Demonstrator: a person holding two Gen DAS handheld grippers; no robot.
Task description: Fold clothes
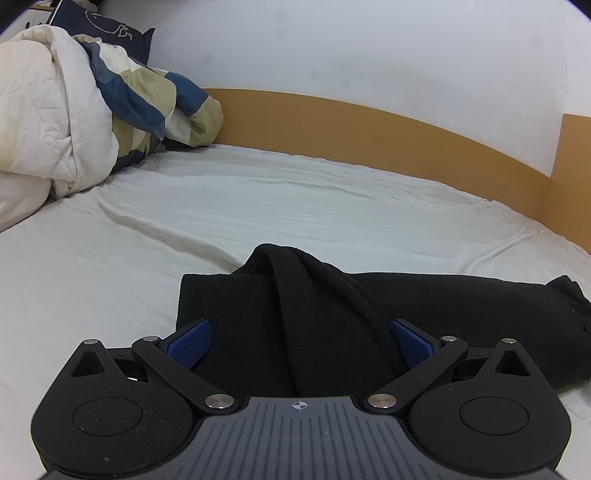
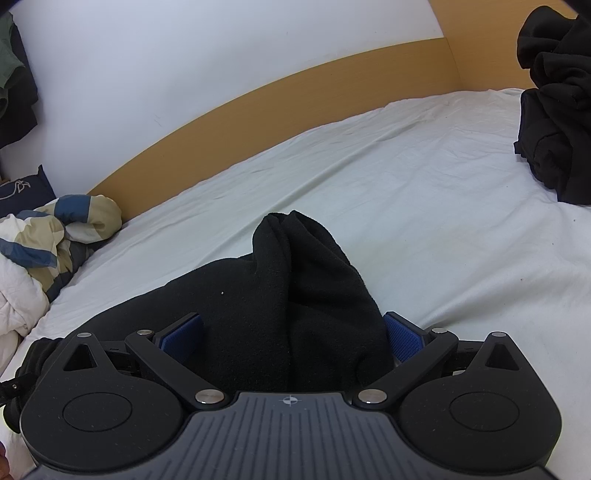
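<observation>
**Black garment bunched between two wide-set grippers on the bed**

A bed point(image 1: 258, 206) with a wrinkled white sheet carries everything. A tan wooden rail point(image 1: 369, 122) runs along its far edge below a plain white wall point(image 1: 332, 48). At the far left corner a rumpled duvet point(image 1: 55, 122), white with blue and beige patches, is heaped against a navy pillow point(image 1: 107, 29). In the right wrist view a pile of dark clothes point(image 2: 554, 110) sits near the bed's right edge, well apart from the work.

The black garment point(image 1: 295, 314) lies at the near edge of the bed, thick and fleecy, partly flat with one square left corner, and pushed up into soft ridged folds in the middle.

The left gripper point(image 1: 301, 341) is spread wide, its blue pads on either side of the folds, clamping nothing. The right gripper point(image 2: 291, 338) is likewise released, its jaws apart around a raised hump of the same cloth.
</observation>
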